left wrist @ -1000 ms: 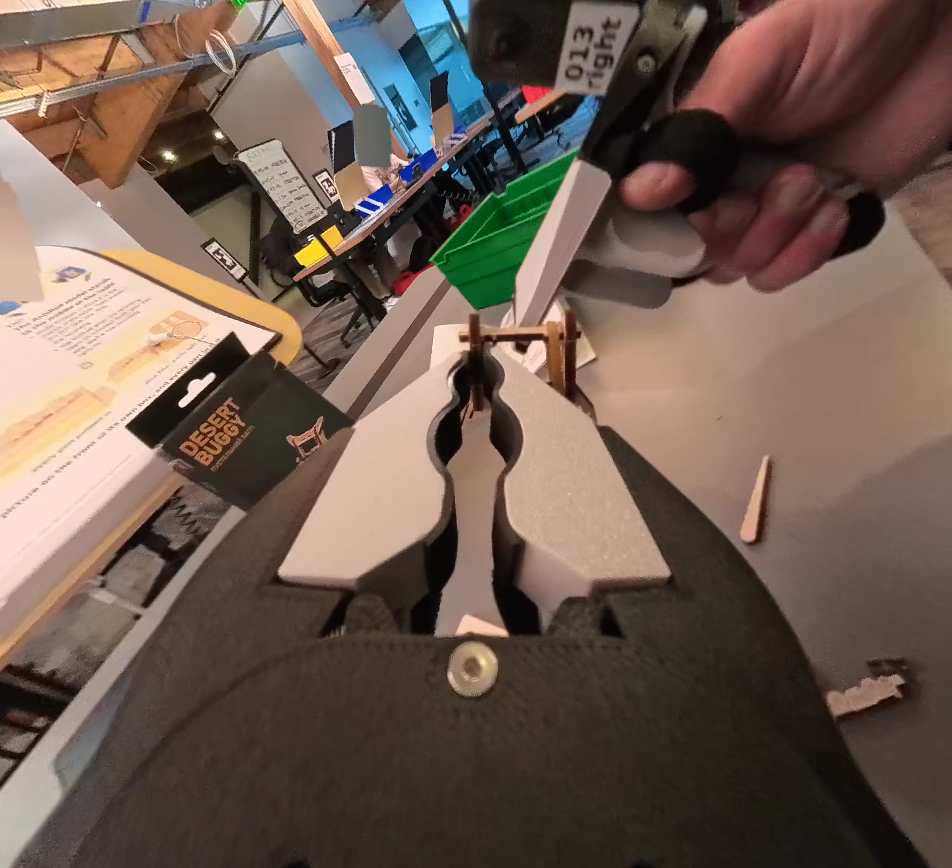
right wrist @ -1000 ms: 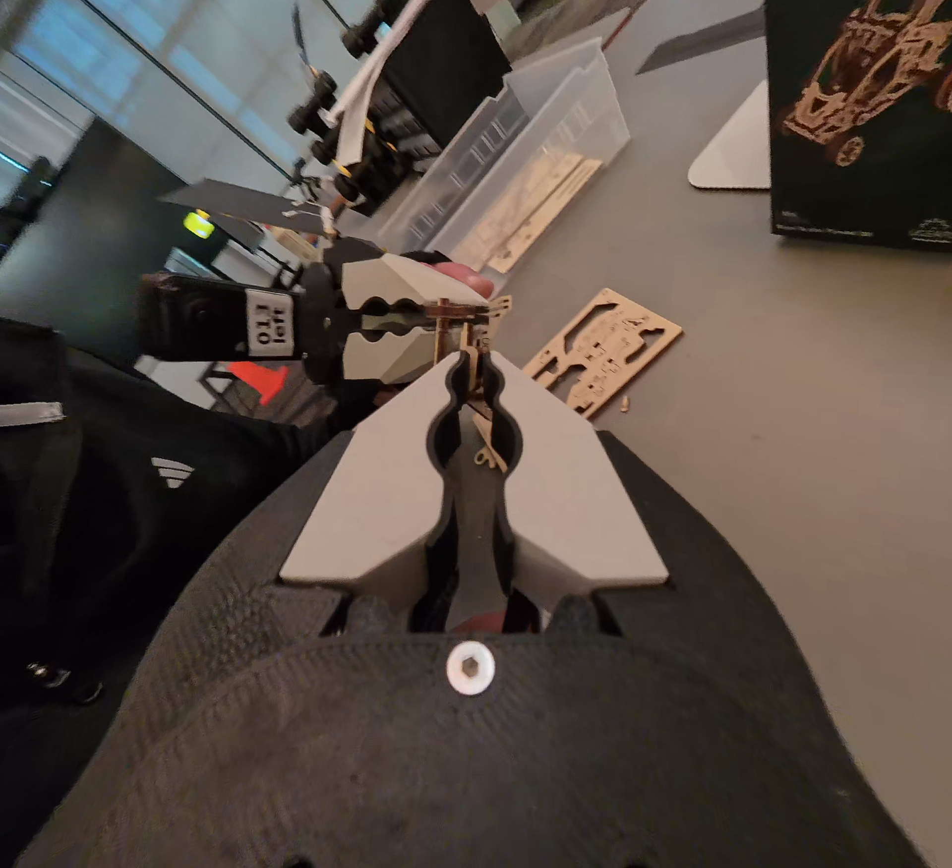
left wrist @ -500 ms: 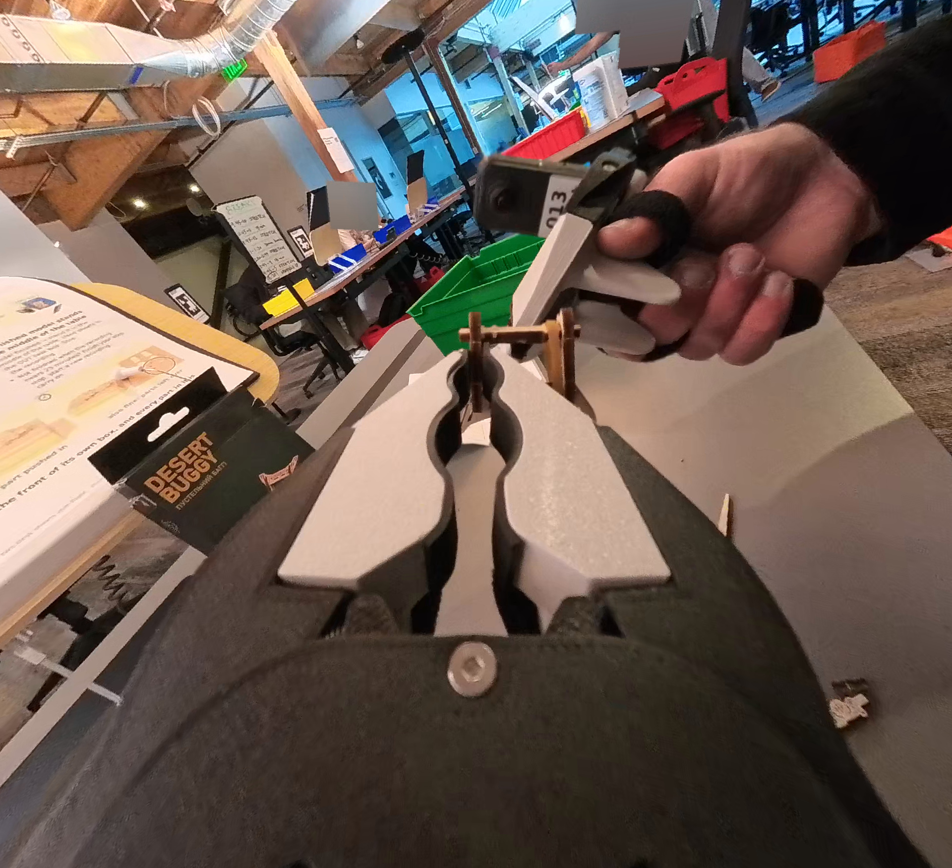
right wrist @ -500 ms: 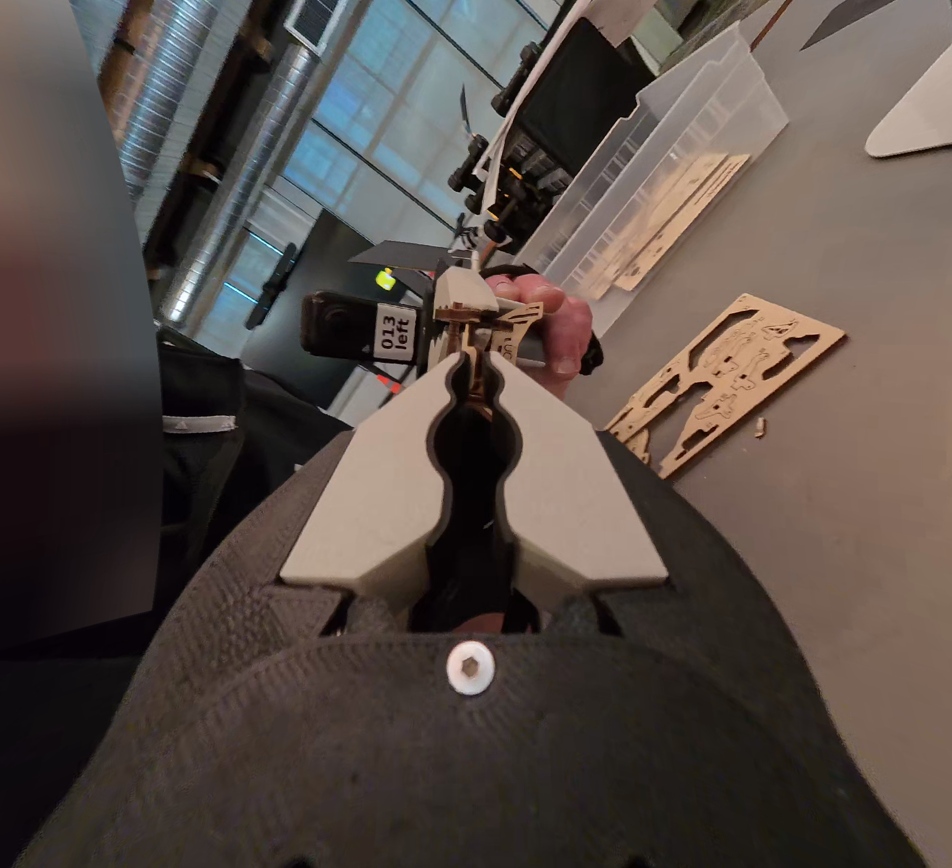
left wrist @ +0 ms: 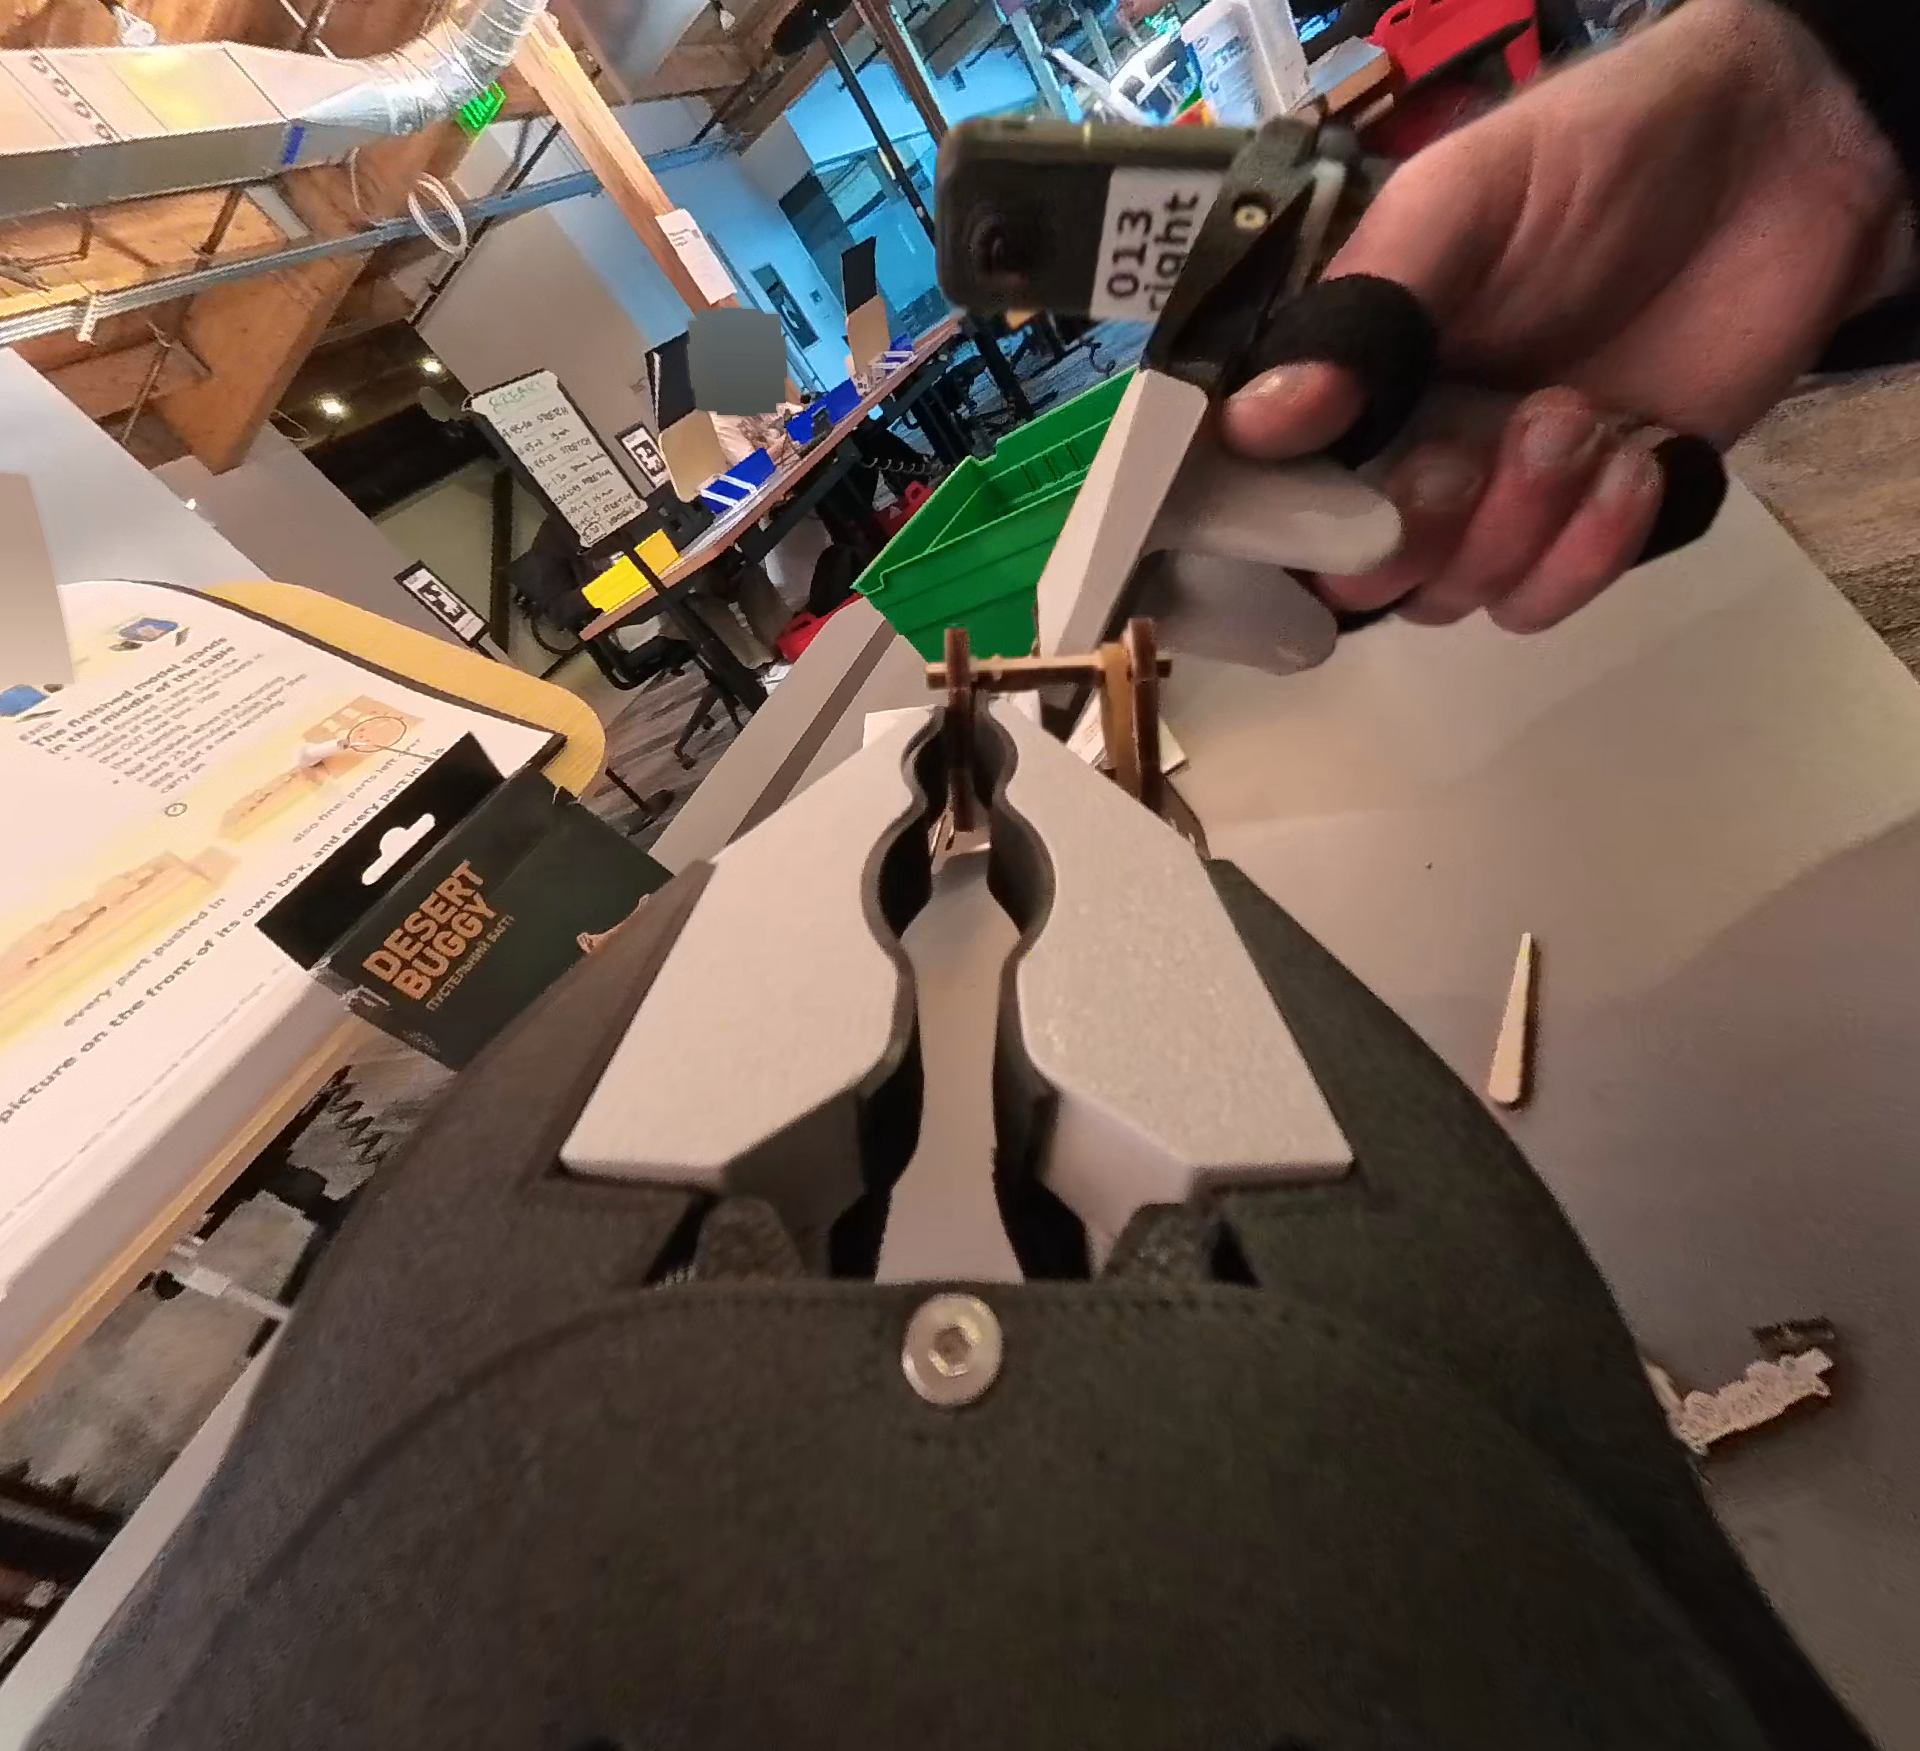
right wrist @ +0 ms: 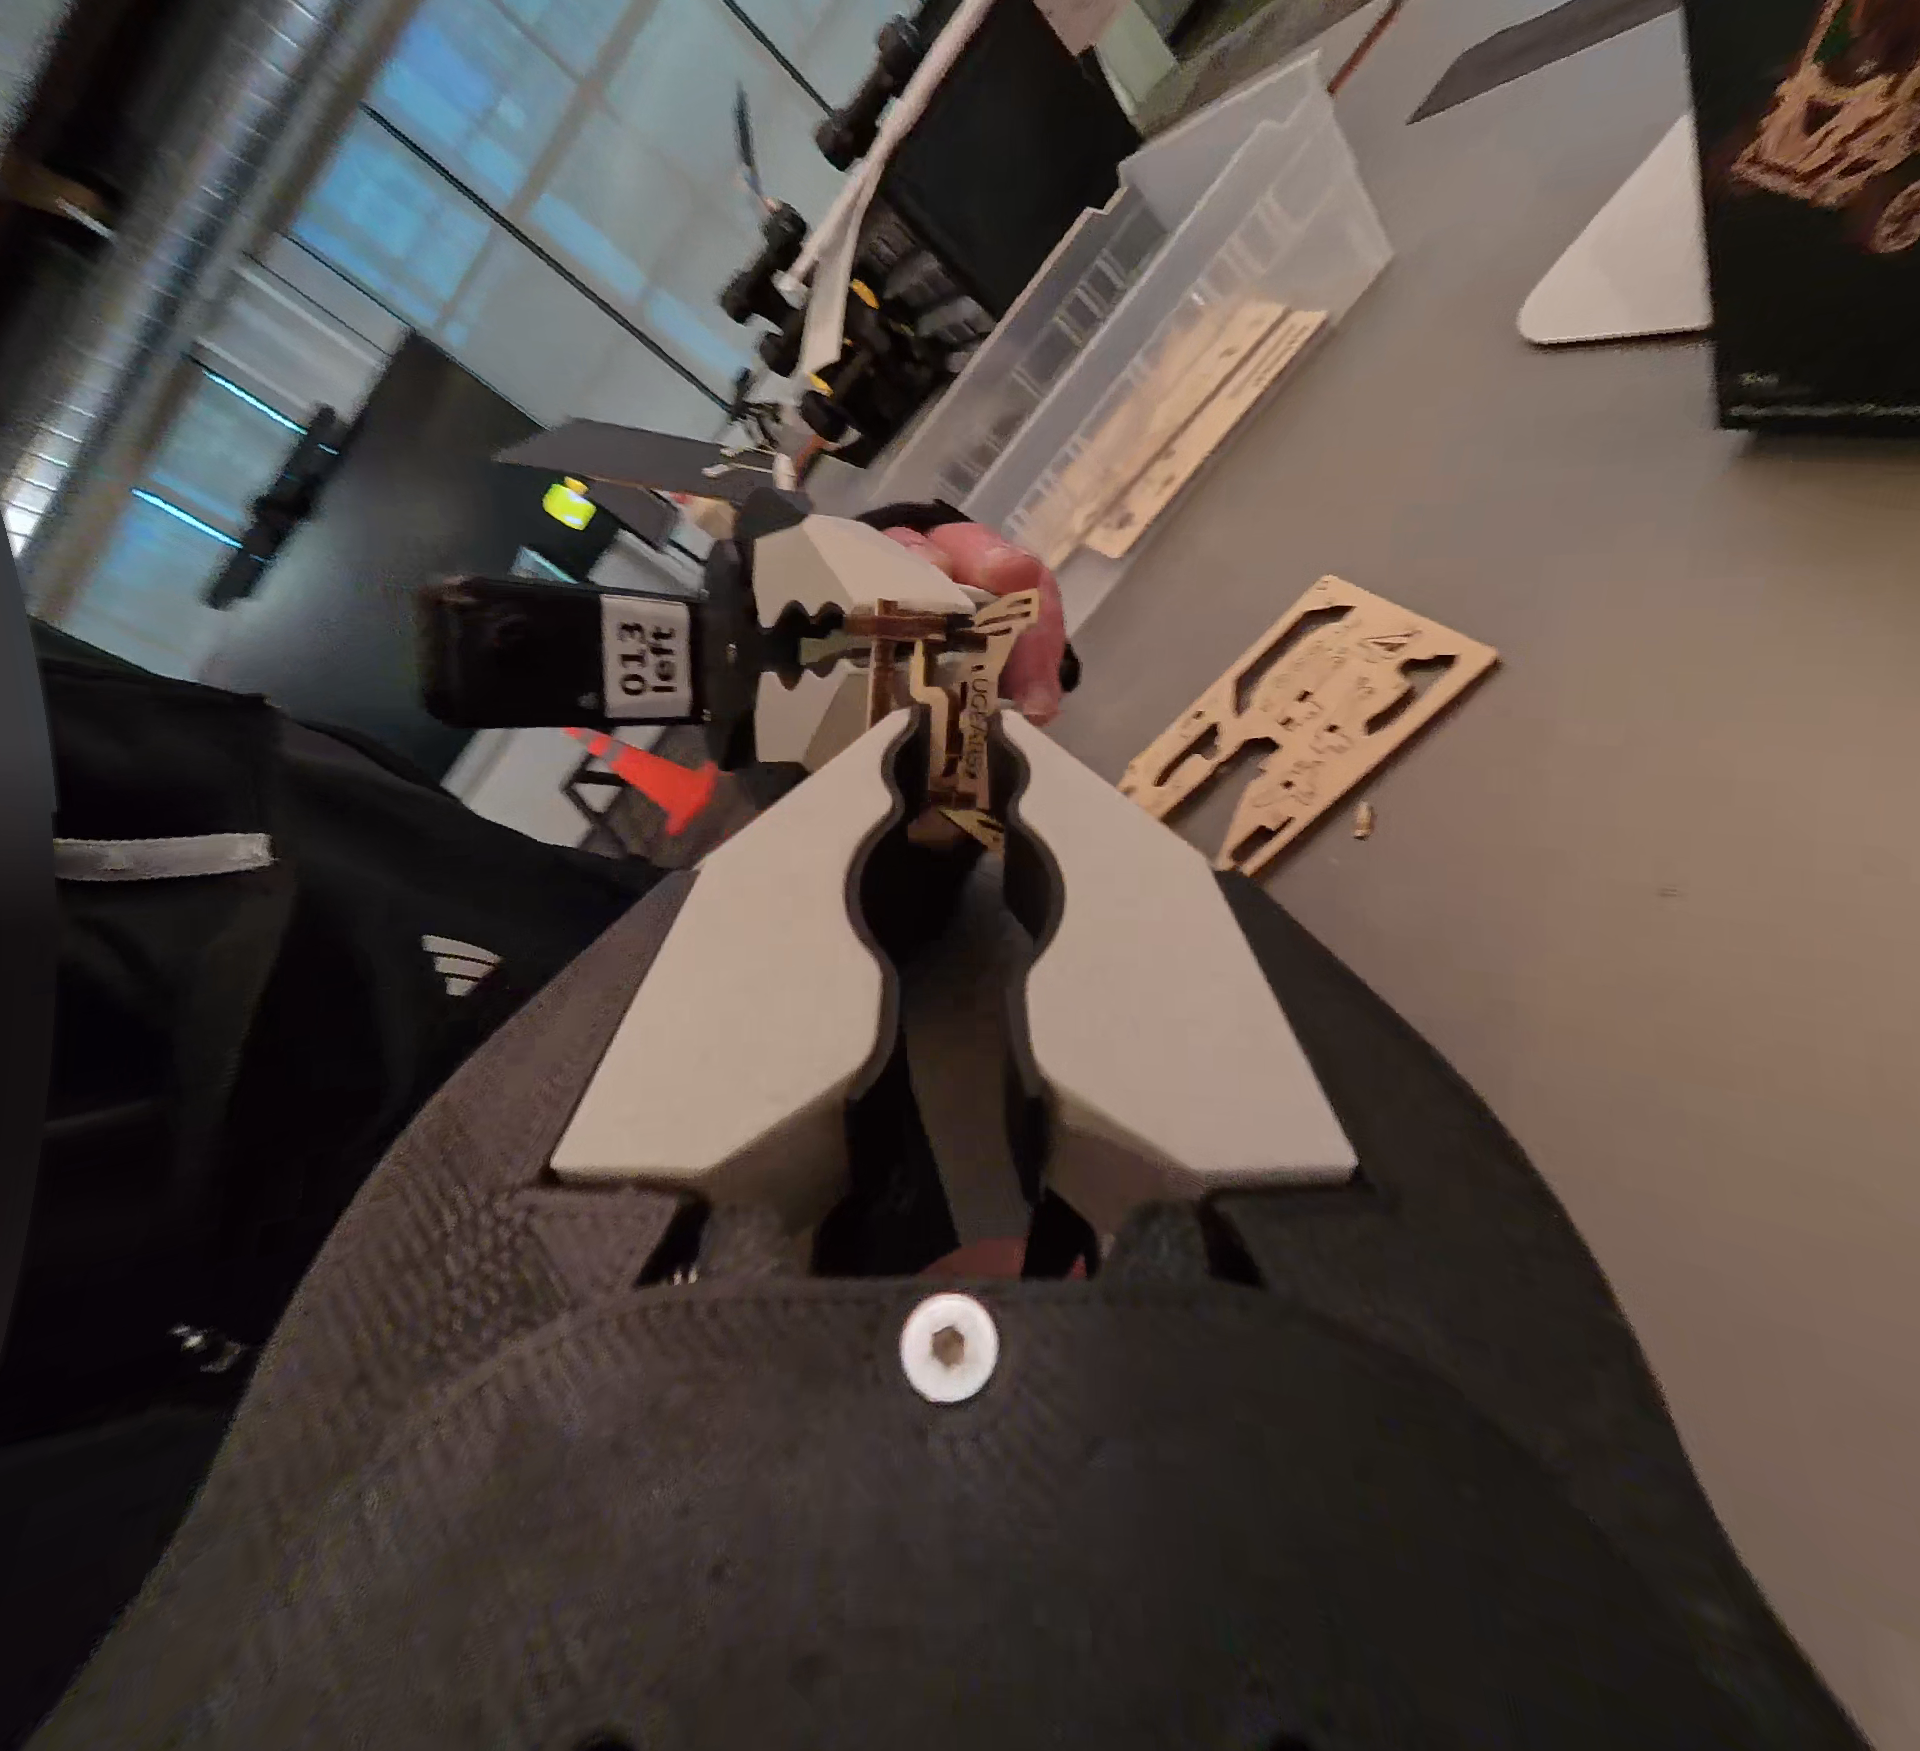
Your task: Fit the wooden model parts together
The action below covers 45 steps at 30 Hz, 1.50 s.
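My left gripper (left wrist: 961,745) is pinched on one thin plate of the wooden model assembly (left wrist: 1049,678), its pale fingers (left wrist: 1101,860) closed down on the plate's edge. A crossbar runs from that plate to a second pair of plates on the right, so I am carrying the whole little frame by one end, lifted clear of the grey table (left wrist: 1558,870). My right gripper (right wrist: 956,766) has the flat cut-out side piece (right wrist: 961,745) standing between its tips; the piece sits tilted in the gap and I cannot tell whether both pads bear on it. In that view the left gripper (right wrist: 831,652) lies just beyond, holding the frame right against the piece.

I judge this thing as very light, stiff and brittle: thin laser-cut ply with narrow necks and small tabs. It should not slip much on the pads, but it would snap if I twisted it or pushed off-axis. I would hold on the broad flat faces, close to the joint, and press straight along the slot.

Further out lie the punched-out parts sheet (right wrist: 1309,725), a clear bin (right wrist: 1195,319), a loose wooden sliver (left wrist: 1512,1026) and the kit box (left wrist: 457,922).
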Available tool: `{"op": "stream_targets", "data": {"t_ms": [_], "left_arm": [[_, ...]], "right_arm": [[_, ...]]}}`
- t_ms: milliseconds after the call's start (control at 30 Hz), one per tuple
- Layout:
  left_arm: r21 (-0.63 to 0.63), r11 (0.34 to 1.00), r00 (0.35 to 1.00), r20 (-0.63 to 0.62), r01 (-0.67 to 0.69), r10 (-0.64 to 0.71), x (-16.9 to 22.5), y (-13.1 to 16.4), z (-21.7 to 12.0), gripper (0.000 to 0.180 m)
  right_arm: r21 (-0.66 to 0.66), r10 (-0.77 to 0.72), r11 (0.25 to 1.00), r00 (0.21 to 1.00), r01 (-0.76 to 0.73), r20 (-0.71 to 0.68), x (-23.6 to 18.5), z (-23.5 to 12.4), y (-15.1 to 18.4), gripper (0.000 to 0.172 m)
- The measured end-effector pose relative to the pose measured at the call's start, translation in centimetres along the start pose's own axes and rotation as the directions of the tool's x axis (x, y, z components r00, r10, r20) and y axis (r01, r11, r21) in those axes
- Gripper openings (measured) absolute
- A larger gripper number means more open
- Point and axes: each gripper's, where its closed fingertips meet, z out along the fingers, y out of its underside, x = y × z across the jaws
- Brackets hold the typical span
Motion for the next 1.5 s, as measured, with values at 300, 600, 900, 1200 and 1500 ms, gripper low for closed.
{"op": "stream_targets", "data": {"t_ms": [300, 600, 900, 1200, 1500], "left_arm": [[-0.031, 0.999, 0.999, 0.023, -0.044, 0.045, -0.1, 0.2, 0.0, 0.001], [-0.044, 0.996, 0.996, 0.032, -0.08, 0.082, 0.1, 0.2, 0.1, 0.001], [-0.013, 0.992, 0.989, 0.074, -0.126, 0.127, -0.1, -0.9, -0.3, 0.001], [0.043, 0.992, 0.988, 0.098, -0.12, 0.115, -0.4, -2.2, -0.8, 0.001], [0.095, 0.991, 0.993, 0.086, -0.089, 0.081, -0.5, -3.0, -1.3, 0.0]], "right_arm": [[-0.094, -0.165, 0.984, 0.962, 0.148, -0.215, 0.8, -0.7, -0.1, 0.005], [-0.112, -0.177, 0.981, 0.961, 0.156, -0.212, 0.3, -0.7, 0.0, 0.002], [-0.12, -0.214, 0.972, 0.973, 0.204, -0.081, -0.7, -0.6, -0.1, 0.001], [-0.121, -0.166, 0.977, 0.981, 0.178, 0.103, -2.3, -0.4, -0.2, 0.001], [-0.09, -0.016, 0.995, 0.957, 0.044, 0.29, -3.6, -0.1, -0.3, 0.001]]}}
